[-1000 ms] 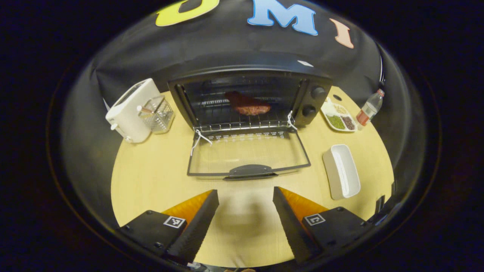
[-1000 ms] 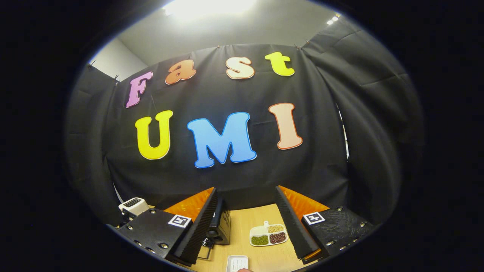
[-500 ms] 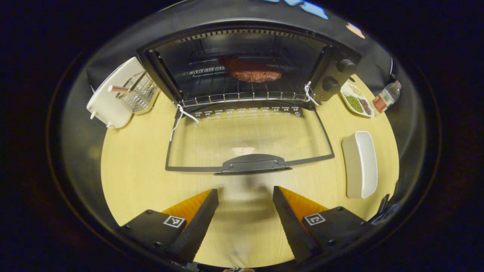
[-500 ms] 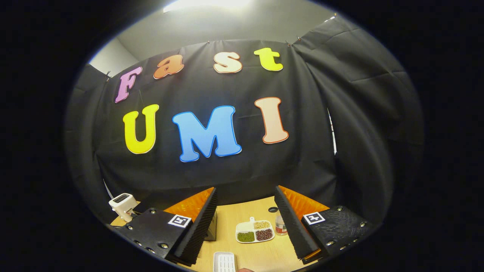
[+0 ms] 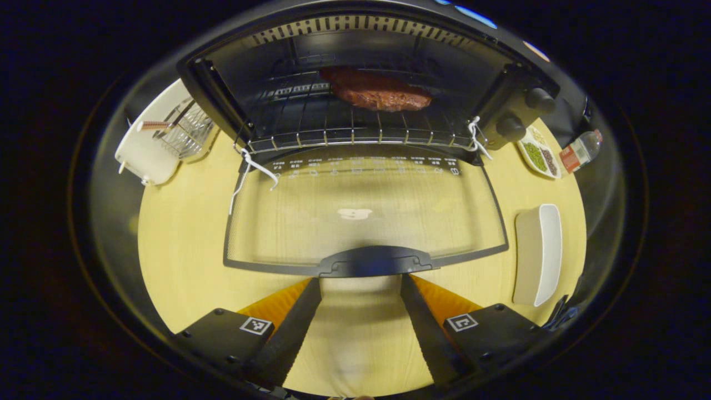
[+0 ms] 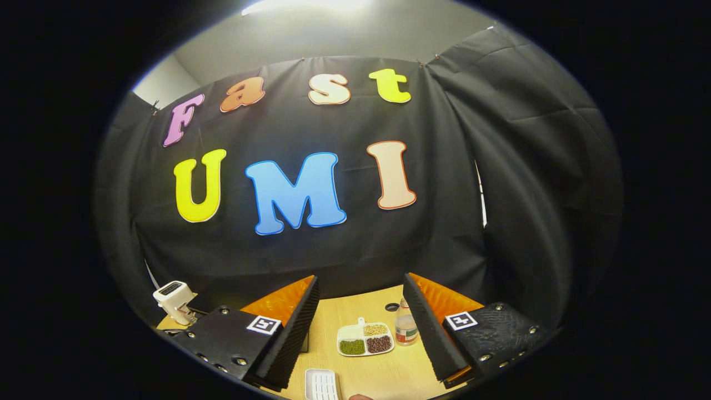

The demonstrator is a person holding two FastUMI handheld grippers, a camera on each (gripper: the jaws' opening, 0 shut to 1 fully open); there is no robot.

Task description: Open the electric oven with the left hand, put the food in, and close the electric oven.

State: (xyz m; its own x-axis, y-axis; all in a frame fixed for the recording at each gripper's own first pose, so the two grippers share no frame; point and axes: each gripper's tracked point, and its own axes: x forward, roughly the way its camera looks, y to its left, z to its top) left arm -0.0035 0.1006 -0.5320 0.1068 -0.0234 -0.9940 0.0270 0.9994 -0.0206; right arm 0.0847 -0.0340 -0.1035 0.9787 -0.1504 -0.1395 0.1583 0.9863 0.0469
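On my far left a white toaster (image 5: 145,150) stands on the table (image 5: 183,239) with a wire basket (image 5: 186,130) just beside it. Next comes the oven (image 5: 361,61), its door (image 5: 361,214) folded flat toward me, a white string (image 5: 250,169) dangling at the left hinge. The food (image 5: 377,94), a dark red slab, lies on the rack (image 5: 355,133) inside, toward the back. So I judge the opening and the loading done; only the closing is left.

My left gripper (image 5: 361,286) is spread wide and holds nothing. Its tips sit right at the handle (image 5: 375,261) on the door's front edge, one to each side of the middle, but they are not clamped on it. I think the next move is to get under or onto that handle and swing the door up until it meets the oven's face.

Further right are the two knobs (image 5: 525,114), then a divided dish (image 5: 539,158) of beans, a bottle (image 5: 577,151), and an empty white tray (image 5: 539,255) nearer me.

My right gripper (image 6: 361,316) is raised and pointed at the booth wall, also wide apart and empty, well clear of the door. Below it I see the same divided dish, bottle and tray on the table.
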